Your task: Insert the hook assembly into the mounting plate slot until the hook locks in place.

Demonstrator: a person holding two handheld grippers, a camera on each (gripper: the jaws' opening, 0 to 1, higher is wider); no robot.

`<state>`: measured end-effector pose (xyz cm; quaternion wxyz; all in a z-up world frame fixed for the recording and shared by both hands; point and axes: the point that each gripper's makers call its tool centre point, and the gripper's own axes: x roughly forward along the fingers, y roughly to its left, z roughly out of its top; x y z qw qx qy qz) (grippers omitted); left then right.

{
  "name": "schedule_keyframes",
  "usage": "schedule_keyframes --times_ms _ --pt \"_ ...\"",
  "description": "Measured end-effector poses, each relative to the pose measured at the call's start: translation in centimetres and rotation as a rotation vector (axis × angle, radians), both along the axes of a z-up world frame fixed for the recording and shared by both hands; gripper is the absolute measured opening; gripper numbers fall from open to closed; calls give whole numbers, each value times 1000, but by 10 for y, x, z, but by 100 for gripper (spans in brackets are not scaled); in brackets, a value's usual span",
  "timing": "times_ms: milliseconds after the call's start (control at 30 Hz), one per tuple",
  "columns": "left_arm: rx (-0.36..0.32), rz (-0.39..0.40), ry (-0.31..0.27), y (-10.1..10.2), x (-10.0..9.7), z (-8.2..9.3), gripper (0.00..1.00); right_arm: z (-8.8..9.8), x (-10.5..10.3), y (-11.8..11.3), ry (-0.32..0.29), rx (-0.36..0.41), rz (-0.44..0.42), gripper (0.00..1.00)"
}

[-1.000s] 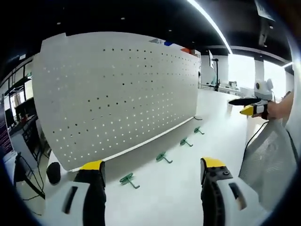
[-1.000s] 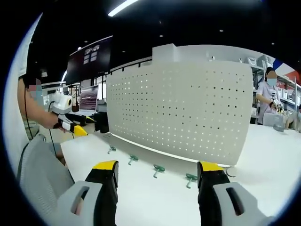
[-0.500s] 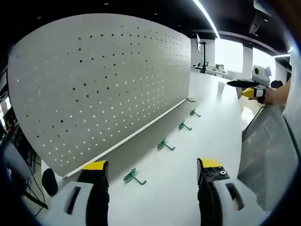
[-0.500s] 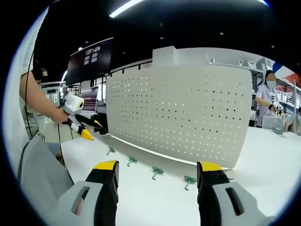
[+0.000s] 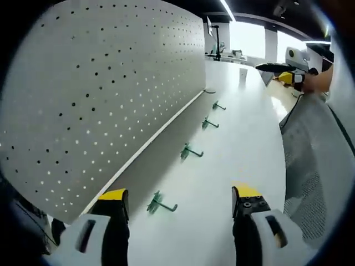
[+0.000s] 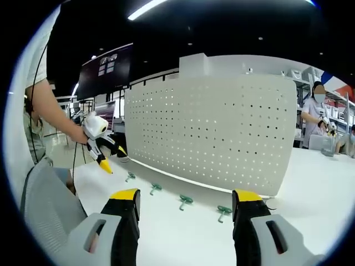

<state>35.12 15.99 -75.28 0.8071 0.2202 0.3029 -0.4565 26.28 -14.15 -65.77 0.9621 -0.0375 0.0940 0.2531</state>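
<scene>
1. My left gripper point(image 5: 176, 200) hangs over the white table point(image 5: 244, 144) with its yellow-tipped jaws spread wide and nothing between them.
2. My right gripper point(image 6: 186, 202) is the same: jaws apart, empty, above the table's surface.
3. The mounting plate point(image 5: 105, 88) is a white perforated board standing upright on the table, its holes in even rows; in the right gripper view it point(image 6: 222, 133) faces me broadside.
4. Four green hooks lie in a row on the table just in front of the board's foot, apart from one another. None sits in a hole.
5. The nearest hook point(image 5: 159, 204) lies between my left jaws in the picture, a small green piece with a thin prong; the next hook point(image 5: 189, 151) lies farther along the board.
6. In the right gripper view, the closest hook point(image 6: 224, 211) lies near the board's right end, with another hook point(image 6: 185, 200) beside it.
7. No bins or trays hold anything here; the hooks rest bare on the tabletop.
8. A person point(image 6: 317, 119) stands behind the board's far end.
</scene>
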Motion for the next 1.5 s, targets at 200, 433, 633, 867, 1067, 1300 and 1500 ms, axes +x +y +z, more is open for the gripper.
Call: schedule_keyframes --times_ms 200,433,633,867,1067,1300,1500 --pt "72 -73 19 0 2 -11 77 -1 0 -1 5 1 -4 65" --pt "129 -130 47 8 9 -23 76 -3 0 -1 12 2 -4 65" --pt "174 -163 45 15 14 -30 74 -2 0 -2 10 15 -8 65" --pt "216 -191 91 21 17 -46 74 -4 0 -2 15 12 -7 65" --pt "247 -228 127 23 23 -54 72 -6 1 -2 24 14 -8 65" --pt "284 -265 159 25 27 -62 71 -8 1 -4 33 15 -15 65" --pt "330 -303 202 28 17 -72 71 -10 1 -5 46 15 -19 64"
